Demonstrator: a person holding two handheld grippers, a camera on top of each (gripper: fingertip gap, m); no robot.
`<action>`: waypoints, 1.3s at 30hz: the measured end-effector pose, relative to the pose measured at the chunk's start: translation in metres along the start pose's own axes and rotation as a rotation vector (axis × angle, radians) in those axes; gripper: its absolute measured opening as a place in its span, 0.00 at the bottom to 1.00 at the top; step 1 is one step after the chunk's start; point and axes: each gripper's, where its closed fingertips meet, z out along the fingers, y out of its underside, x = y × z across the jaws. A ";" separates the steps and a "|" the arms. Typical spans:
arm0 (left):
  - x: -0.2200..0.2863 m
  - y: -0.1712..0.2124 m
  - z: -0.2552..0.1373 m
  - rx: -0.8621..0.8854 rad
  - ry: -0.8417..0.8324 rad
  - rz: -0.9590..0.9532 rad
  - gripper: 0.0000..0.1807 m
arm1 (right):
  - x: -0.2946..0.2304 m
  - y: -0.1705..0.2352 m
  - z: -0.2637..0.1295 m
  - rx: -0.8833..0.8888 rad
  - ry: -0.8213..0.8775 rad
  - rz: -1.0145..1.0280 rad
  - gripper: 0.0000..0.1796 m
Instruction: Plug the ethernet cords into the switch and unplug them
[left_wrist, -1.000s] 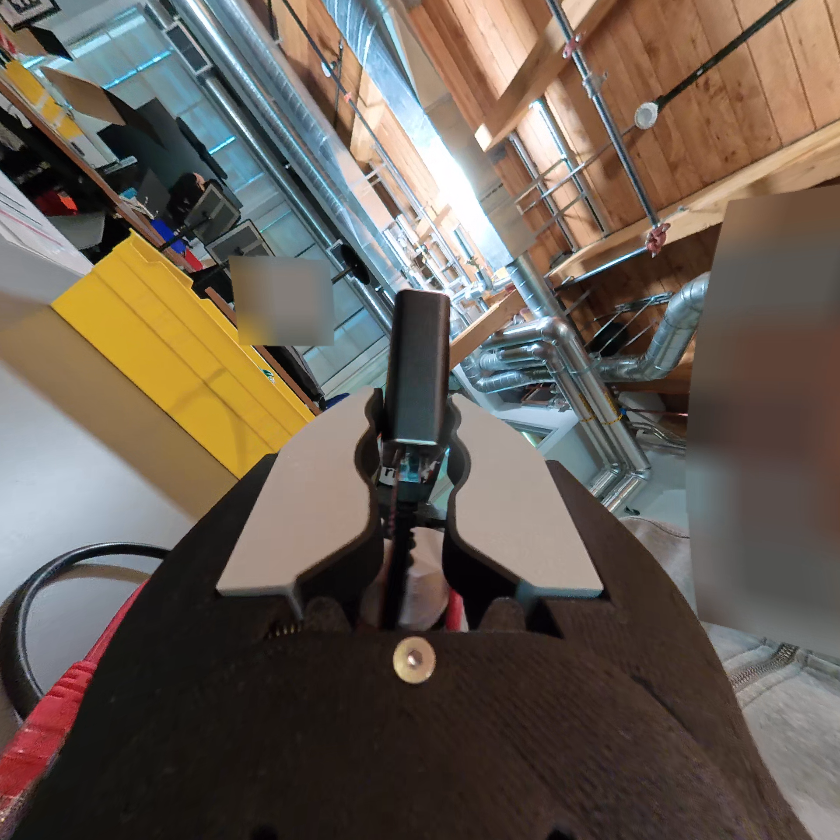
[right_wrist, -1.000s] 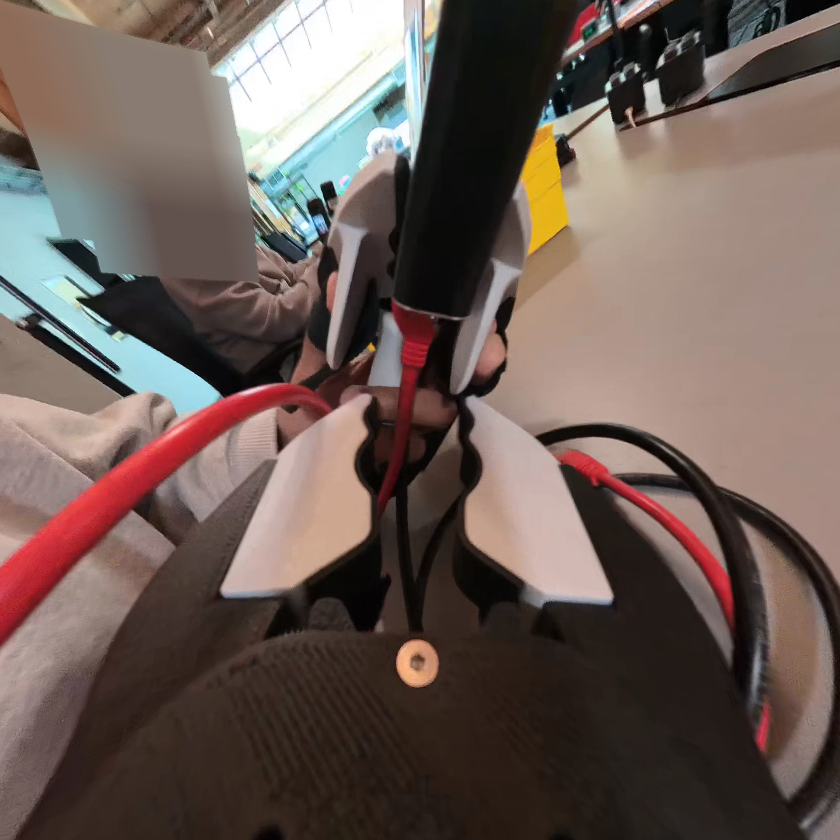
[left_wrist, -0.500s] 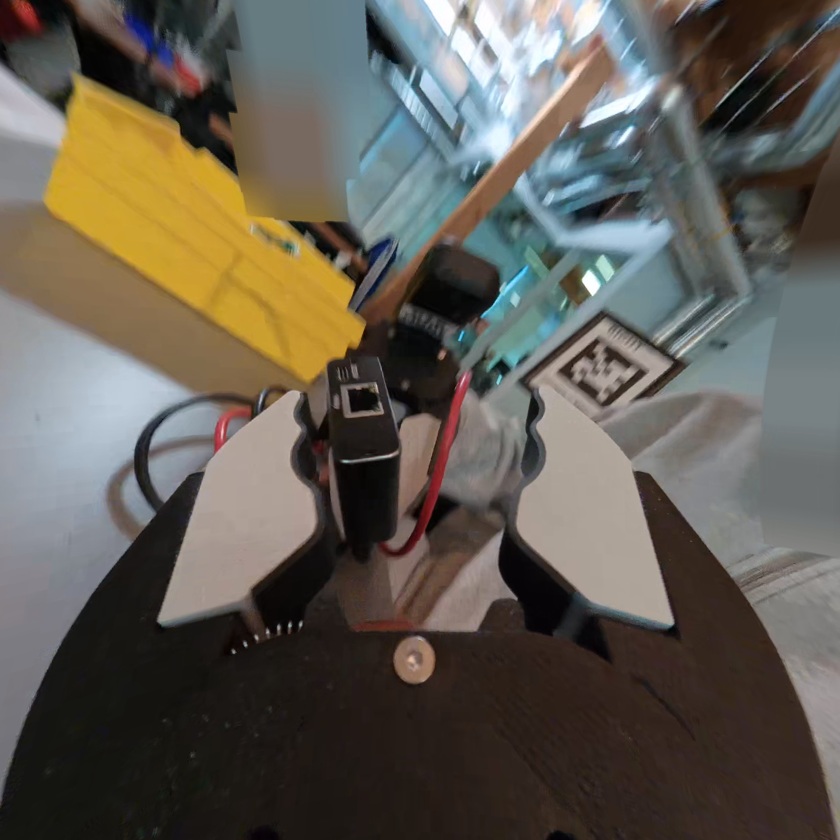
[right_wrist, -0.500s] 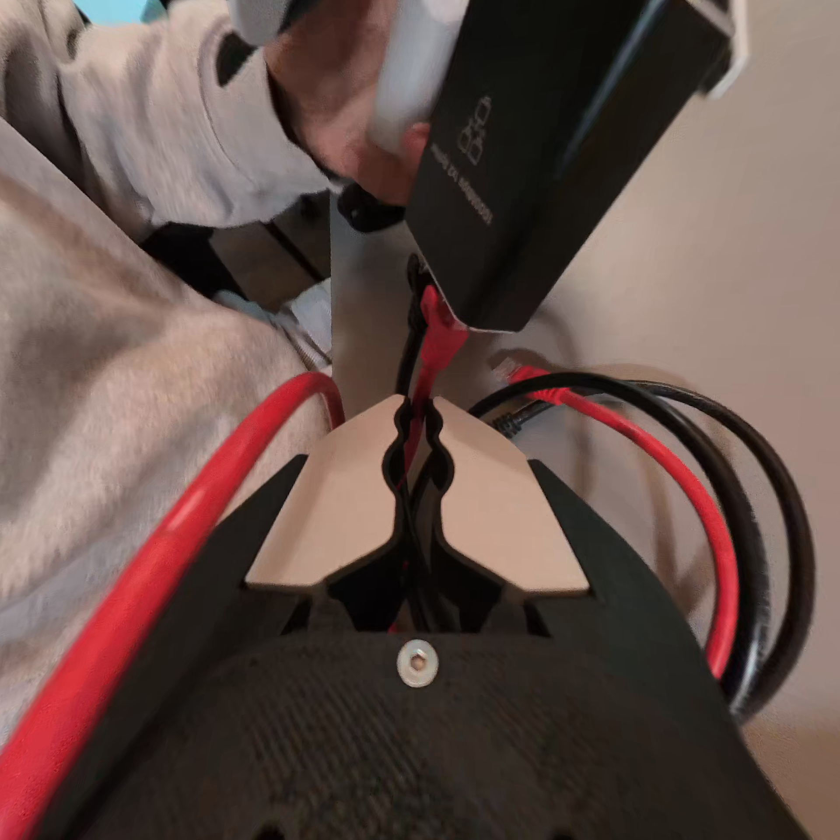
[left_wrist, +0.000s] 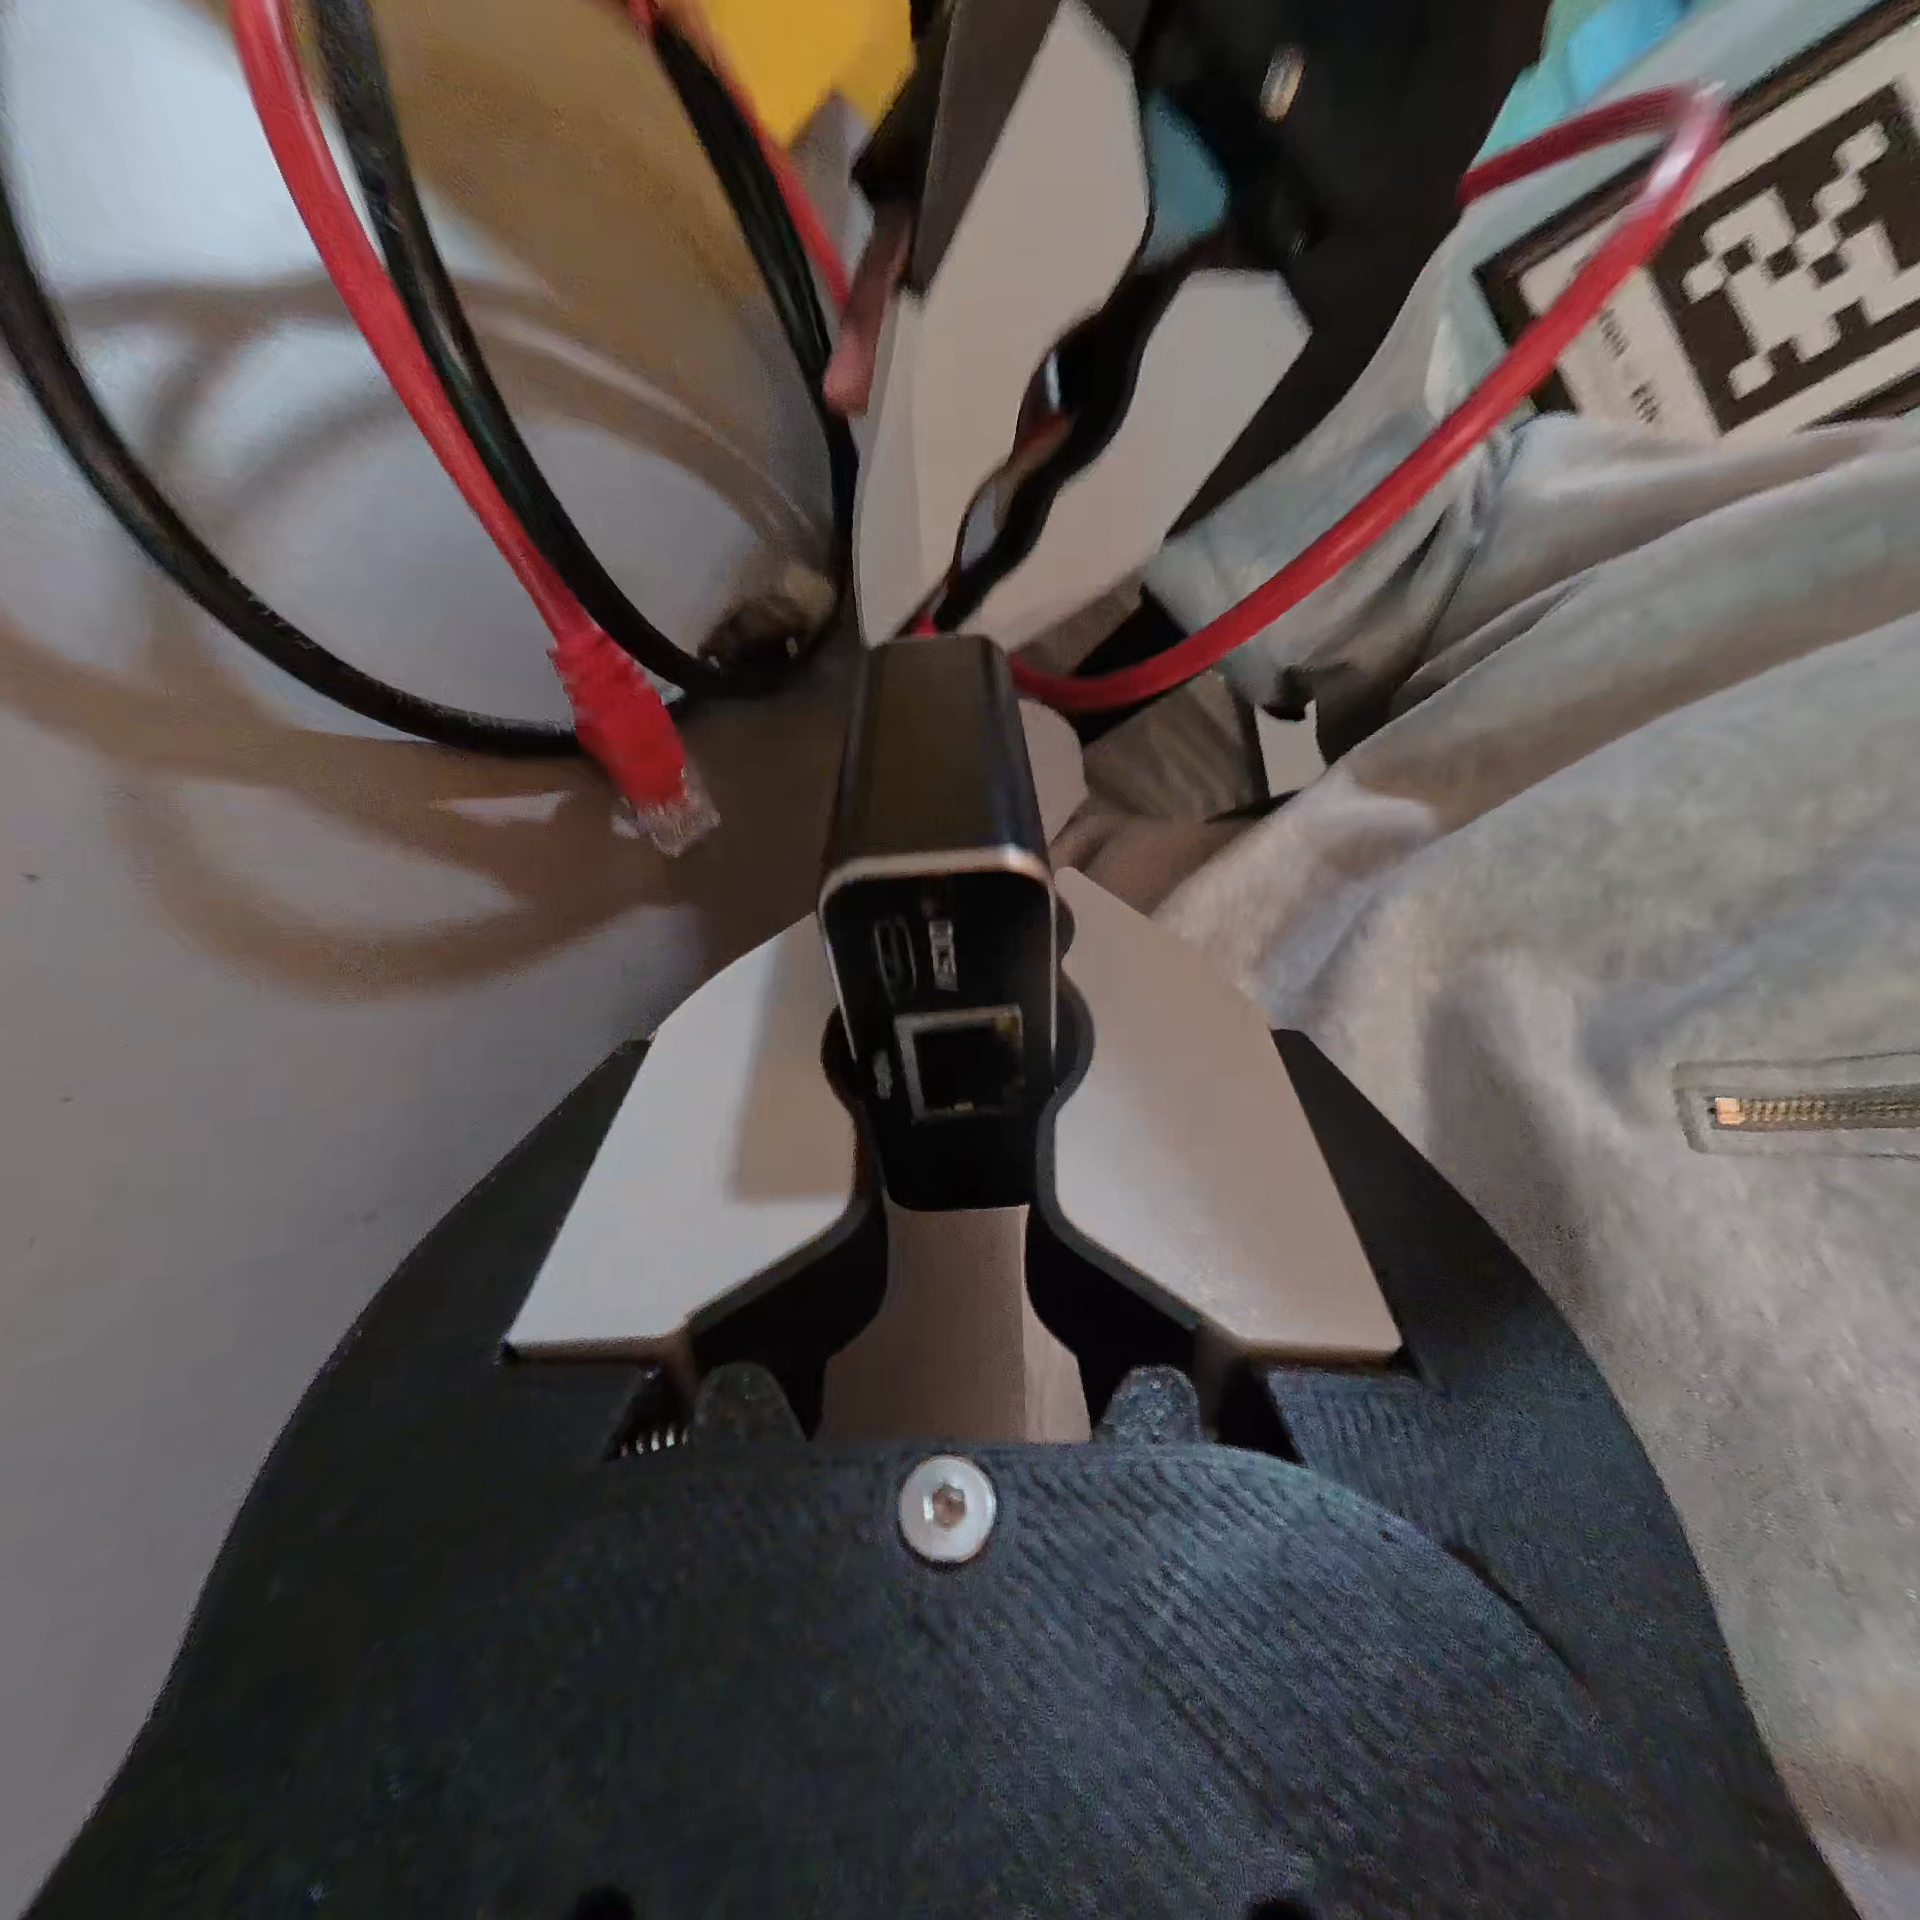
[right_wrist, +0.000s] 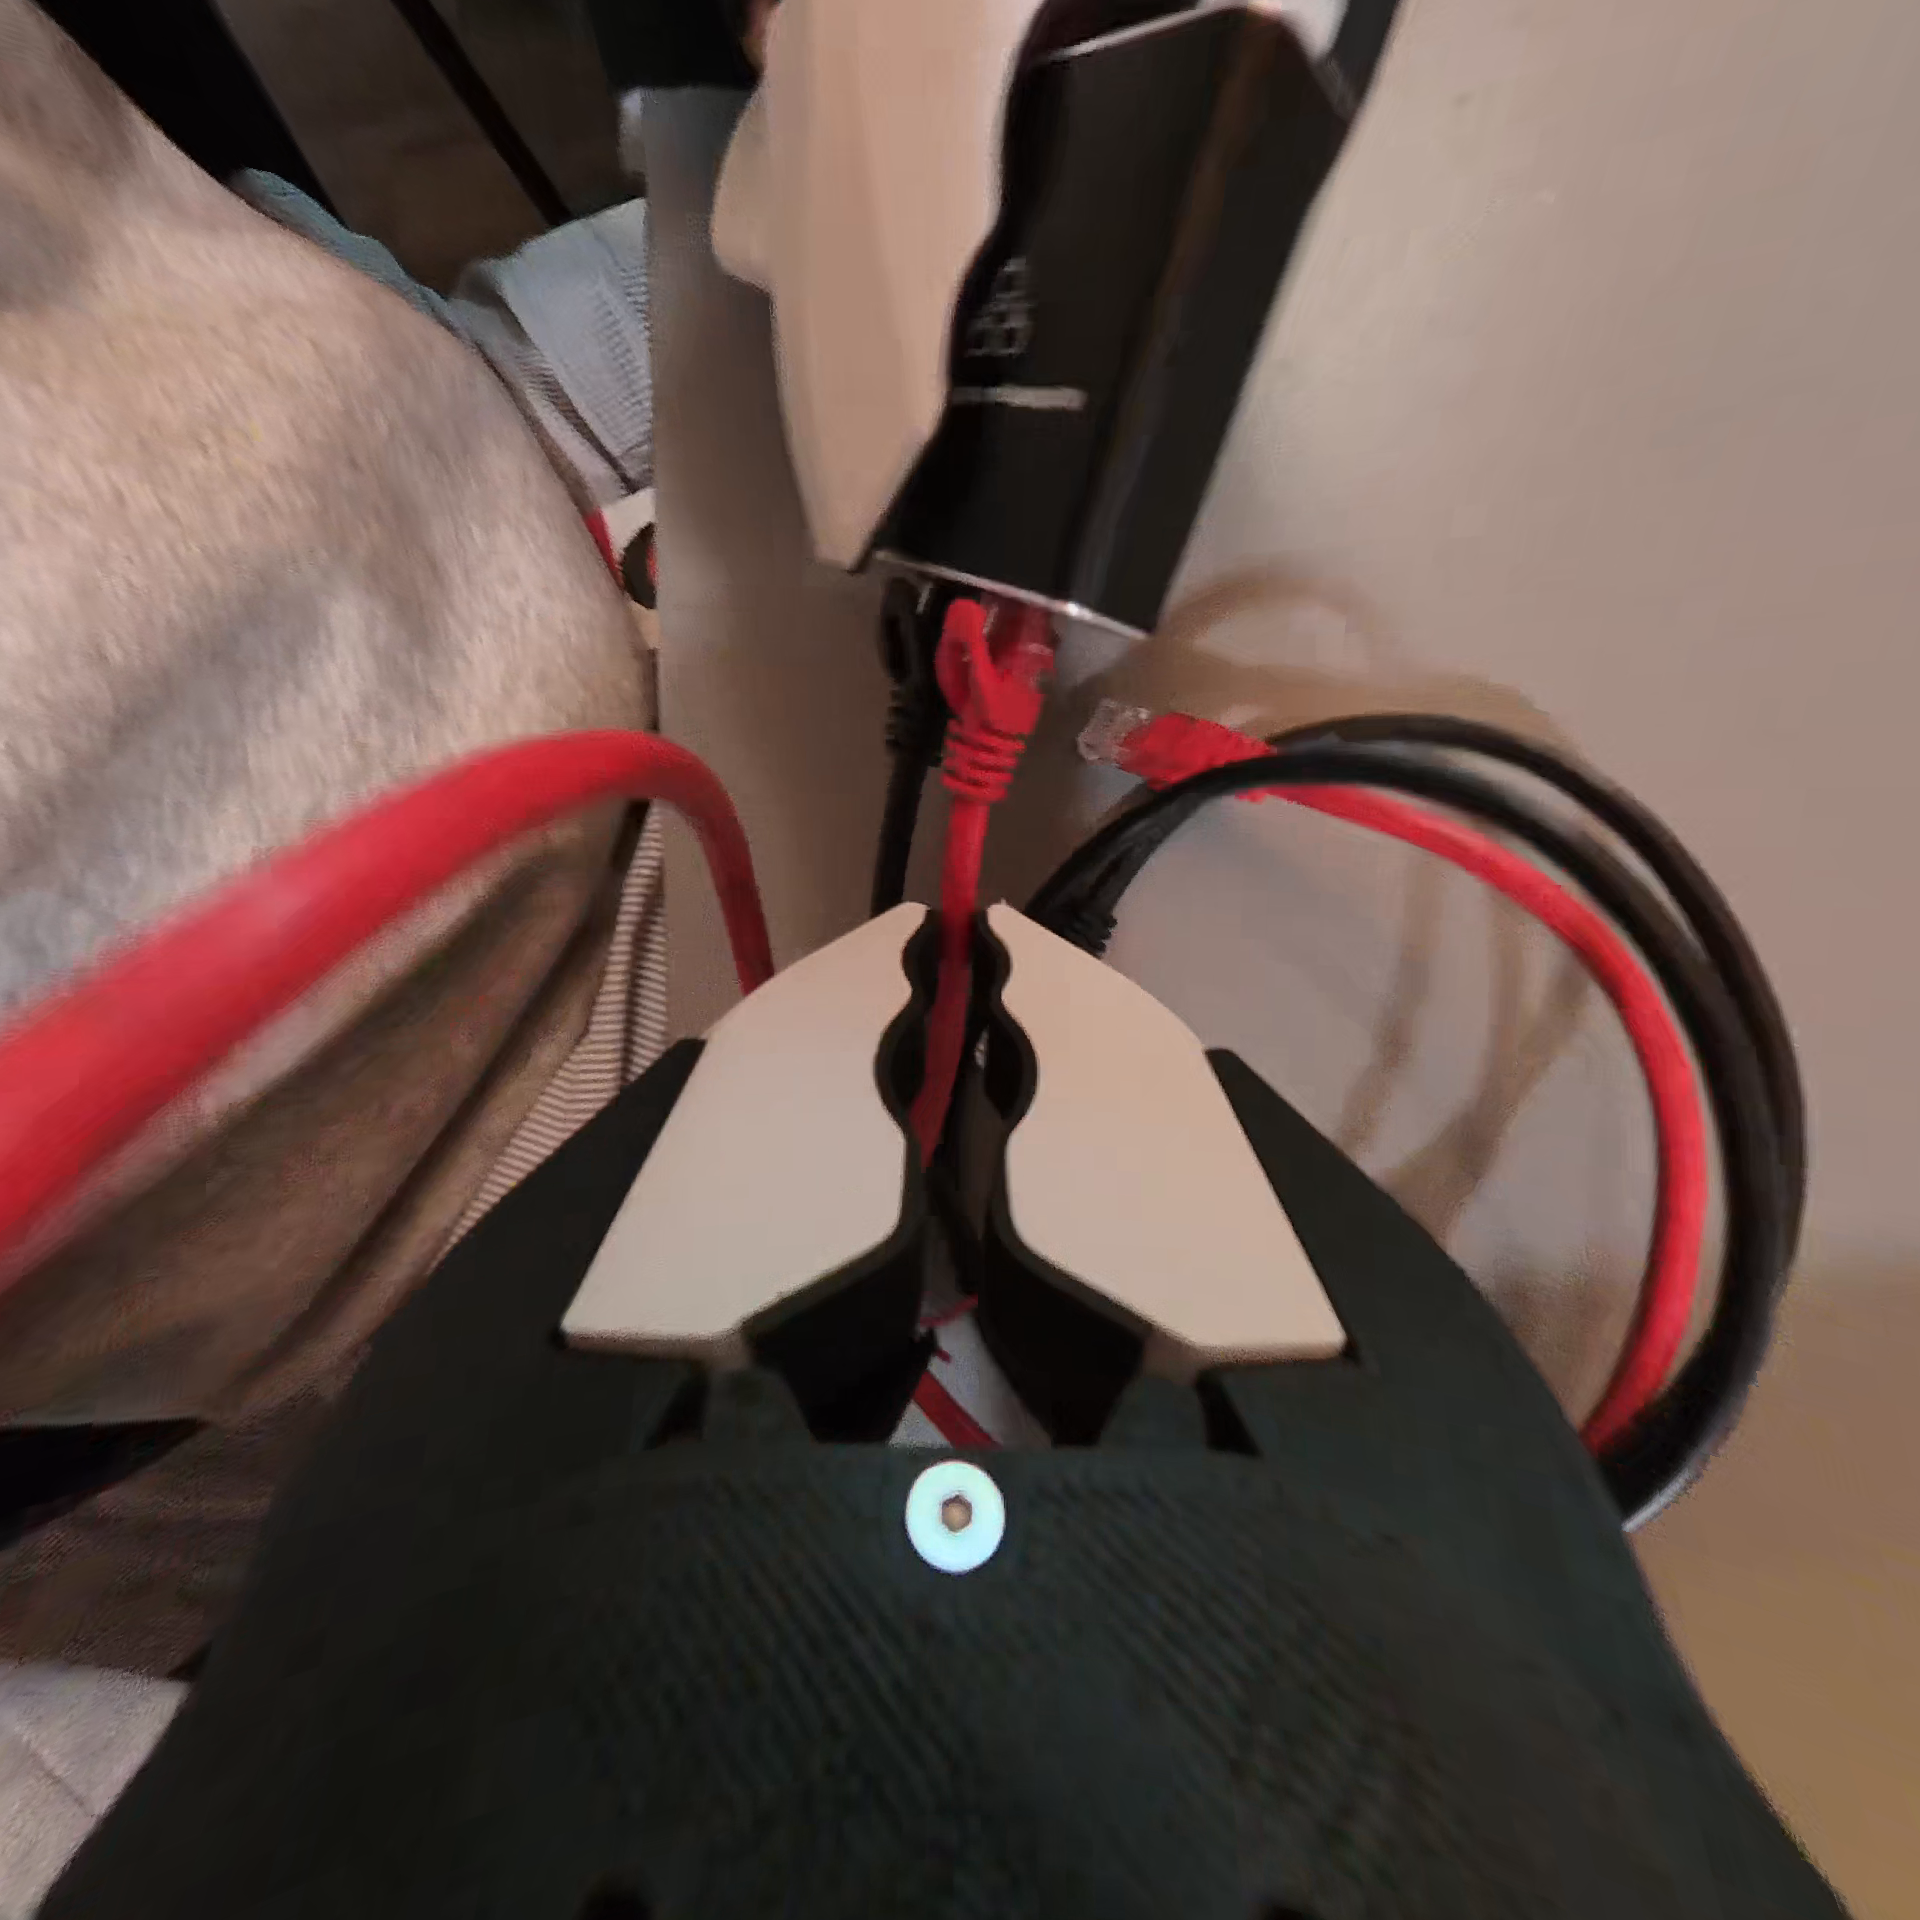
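My left gripper (left_wrist: 940, 935) is shut on the black switch (left_wrist: 935, 790), which lies along its fingers. An empty ethernet port (left_wrist: 956, 1060) faces the camera. My right gripper (right_wrist: 956, 925) is shut on a red ethernet cord (right_wrist: 961, 831). Its red plug (right_wrist: 997, 665) sits at the switch's (right_wrist: 1091, 364) lower end, beside a plugged black cord (right_wrist: 899, 665). I cannot tell how deep the plug sits. A loose red plug (right_wrist: 1143, 738) lies on the table, and it also shows in the left wrist view (left_wrist: 644, 769).
Red and black cables loop over the beige table (right_wrist: 1558, 416) to the right (right_wrist: 1714, 1039). A person's grey sweater (left_wrist: 1558, 1039) fills the right of the left wrist view, and a black-and-white marker card (left_wrist: 1766, 260) lies beyond it. A yellow bin (left_wrist: 831, 62) stands farther off.
My left gripper swung down from pointing at the ceiling to the table, opened briefly, and shut again on the switch. My right gripper shut on the red cord below the switch.
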 end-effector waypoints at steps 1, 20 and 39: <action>-0.001 0.003 0.003 -0.017 -0.006 -0.006 0.17 | 0.004 0.001 -0.004 0.006 0.018 0.003 0.03; -0.031 -0.073 -0.093 0.845 0.171 -0.349 0.16 | 0.092 -0.028 -0.211 0.897 0.908 0.218 0.14; -0.006 -0.083 -0.062 0.942 0.204 -0.262 0.14 | 0.051 -0.099 -0.028 1.052 0.001 0.621 0.21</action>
